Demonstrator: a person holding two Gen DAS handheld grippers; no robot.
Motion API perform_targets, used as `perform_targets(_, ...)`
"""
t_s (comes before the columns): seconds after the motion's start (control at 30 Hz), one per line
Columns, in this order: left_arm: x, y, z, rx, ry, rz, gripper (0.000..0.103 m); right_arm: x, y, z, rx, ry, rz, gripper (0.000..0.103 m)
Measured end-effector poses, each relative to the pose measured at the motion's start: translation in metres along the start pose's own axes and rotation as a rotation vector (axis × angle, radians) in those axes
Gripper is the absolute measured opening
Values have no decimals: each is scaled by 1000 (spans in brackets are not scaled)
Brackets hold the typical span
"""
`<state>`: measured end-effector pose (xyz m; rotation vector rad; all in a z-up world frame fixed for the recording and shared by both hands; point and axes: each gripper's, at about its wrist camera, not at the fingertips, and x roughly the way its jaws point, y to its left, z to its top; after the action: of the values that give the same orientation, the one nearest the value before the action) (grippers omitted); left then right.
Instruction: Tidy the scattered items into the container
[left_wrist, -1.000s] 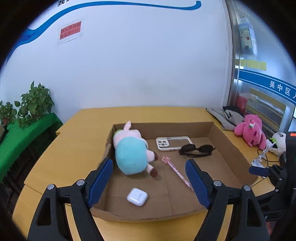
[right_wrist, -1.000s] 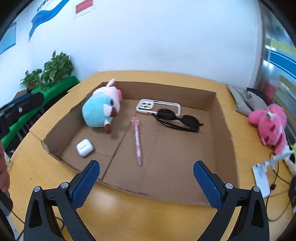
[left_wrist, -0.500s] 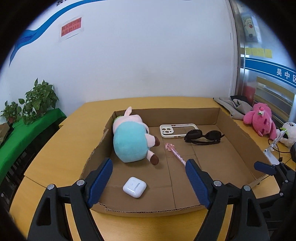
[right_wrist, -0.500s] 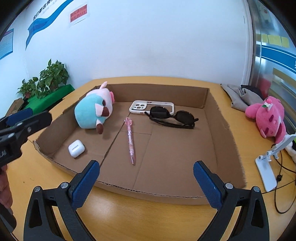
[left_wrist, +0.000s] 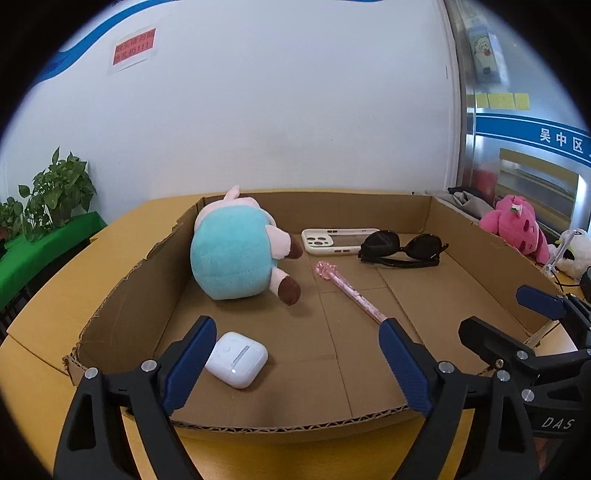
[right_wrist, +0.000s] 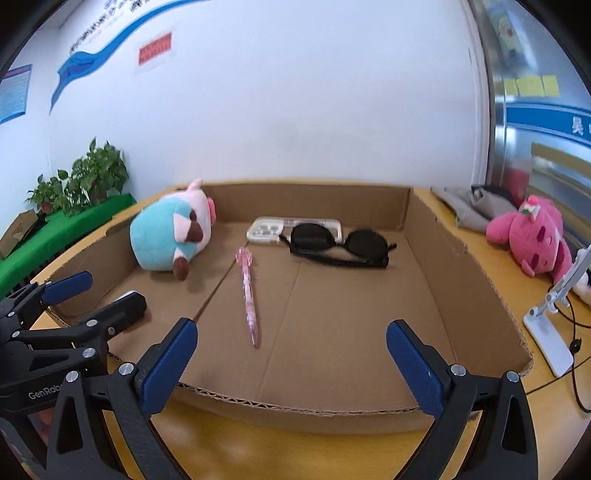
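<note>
Left wrist view: left hand-held gripper (left_wrist: 295, 363) jaws opening, nothing between the pads; earbud case (left_wrist: 237, 359) lies lower left in the cardboard box (left_wrist: 122, 295), just beside the left pad.

Right wrist view: right hand-held gripper (right_wrist: 291, 363) jaws apart, empty; pink pen (right_wrist: 248, 295) lies at frame centre, beyond the pads.

Hidden: white earbud case (right_wrist: 127, 295), all but a sliver behind the left gripper (right_wrist: 107, 299) at lower left | Cut off: blue wall sign (right_wrist: 550, 120) at right edge | Too small: red notice (left_wrist: 133, 46) lettering, upper left
</note>
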<state>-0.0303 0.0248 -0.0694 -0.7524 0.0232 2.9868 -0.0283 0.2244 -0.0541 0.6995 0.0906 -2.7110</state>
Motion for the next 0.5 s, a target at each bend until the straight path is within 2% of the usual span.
perform_targets(0.23,2,3,2,-5,9,-4,96,2,0,-4,0,0,4,103)
perform_targets(0.27,3,5,2,-10,14,0,102,2,0,-3,0,-1,5,103)
perform_targets(0.3,5,6,2,-9,22,1,103,1,0,-3,-2,0,9,103)
perform_targets(0.5,3,5,2,-4,22,-3,103,-1,-1,-1,-4,5,21,103)
